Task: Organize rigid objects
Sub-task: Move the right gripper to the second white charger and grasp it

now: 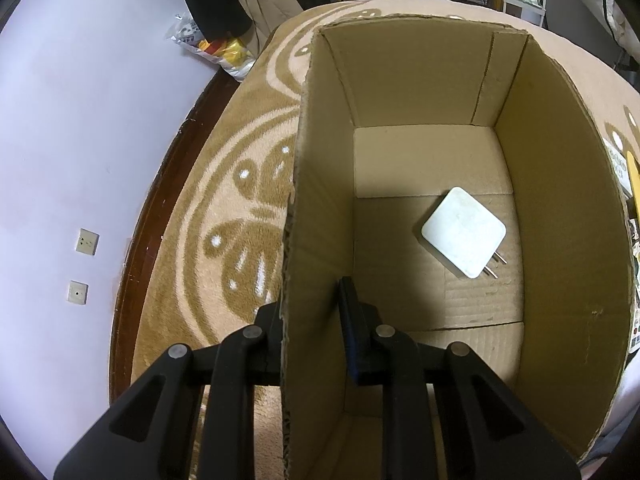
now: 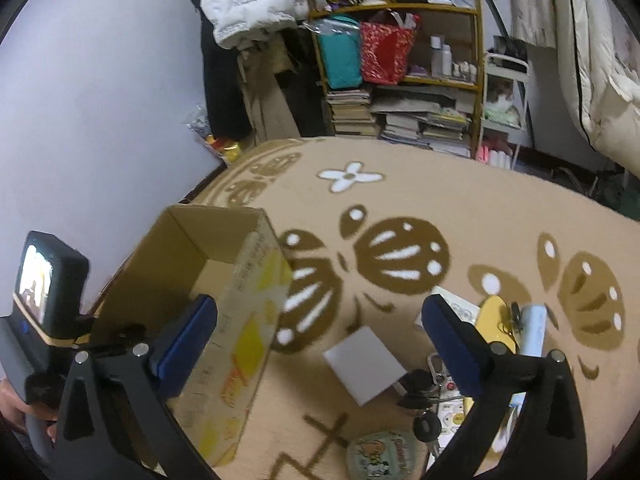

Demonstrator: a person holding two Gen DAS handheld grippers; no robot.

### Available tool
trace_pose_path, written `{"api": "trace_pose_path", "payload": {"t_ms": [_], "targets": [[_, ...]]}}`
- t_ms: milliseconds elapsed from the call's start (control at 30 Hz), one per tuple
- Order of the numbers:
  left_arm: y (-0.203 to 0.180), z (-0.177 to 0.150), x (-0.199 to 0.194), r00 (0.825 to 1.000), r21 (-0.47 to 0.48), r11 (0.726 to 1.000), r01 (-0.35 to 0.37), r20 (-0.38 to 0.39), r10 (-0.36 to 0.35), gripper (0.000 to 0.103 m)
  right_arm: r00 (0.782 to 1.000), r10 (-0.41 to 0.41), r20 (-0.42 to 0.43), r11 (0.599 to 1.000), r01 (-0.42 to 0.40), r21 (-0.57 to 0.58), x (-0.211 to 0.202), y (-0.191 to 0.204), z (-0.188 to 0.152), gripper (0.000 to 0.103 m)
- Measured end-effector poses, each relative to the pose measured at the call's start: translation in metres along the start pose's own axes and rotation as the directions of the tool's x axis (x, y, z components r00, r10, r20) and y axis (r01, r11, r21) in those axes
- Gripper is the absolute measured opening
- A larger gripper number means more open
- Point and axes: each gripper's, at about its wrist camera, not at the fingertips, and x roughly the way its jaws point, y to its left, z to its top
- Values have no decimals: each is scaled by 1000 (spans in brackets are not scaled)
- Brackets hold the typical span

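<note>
Charger [image 1: 463, 232] flat in box [image 1: 560, 184]; prongs seemingly lower-right

Wall [image 2: 100, 100]: plain lavender, two sockets [image 1: 82, 266], dark skirting [image 1: 136, 256].
Floor: tan rug [image 2: 460, 208], brown and white butterfly pattern.
Furniture: wooden shelf [image 2: 400, 12], stacked books [image 2: 400, 120], bags.
Right side: pale curtain [image 2: 580, 40].
</note>
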Motion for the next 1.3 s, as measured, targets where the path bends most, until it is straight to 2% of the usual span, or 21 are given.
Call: {"api": "trace_pose_path", "payload": {"t_ms": [200,300,600,633,800,900,1000,1033,1067,1167,1300], "targets": [[0,0,1,1000,-1,1000,5,-5,-5,21,995,46,-90,999,-44,28,28,-15,-12,103],[1,0,2,1000,1,1000,7,-11,-7,21,989,44,-138,998,-39,42,45,-20,-18,103],[3,1,5,1000,3,1000,11,-26,-11,21,984,21,-176,999,-14,39,75,-31,-32,103],[3,1,5,1000,3,1000,12,-27,-12,21,983,18,-182,999,-12,32,77,-30,-33,100],[4,1,8,999,-1,1000,16,-42,-16,21,966,22,-257,1000,-19,14,91,-27,-40,97],[4,1,9,999,-1,1000,15,-42,-15,21,956,-11,-292,1000,6,-16,99,-25,-46,95],[4,1,9,999,2,1000,13,-42,-13,21,949,-49,-312,999,39,-35,102,-25,-48,82],[4,1,9,999,1,1000,14,-44,-14,21,942,-60,-330,998,51,-36,104,-27,-49,68],[4,1,8,999,0,1000,14,-45,-14,21,937,-58,-345,998,51,-31,106,-27,-51,62],[2,2,8,999,4,1000,8,-45,-8,21,936,-77,-344,996,58,-67,104,-23,-53,58],[1,1,8,999,6,1000,5,-44,-5,21,945,-113,-308,992,89,-90,100,-16,-51,57]]}}
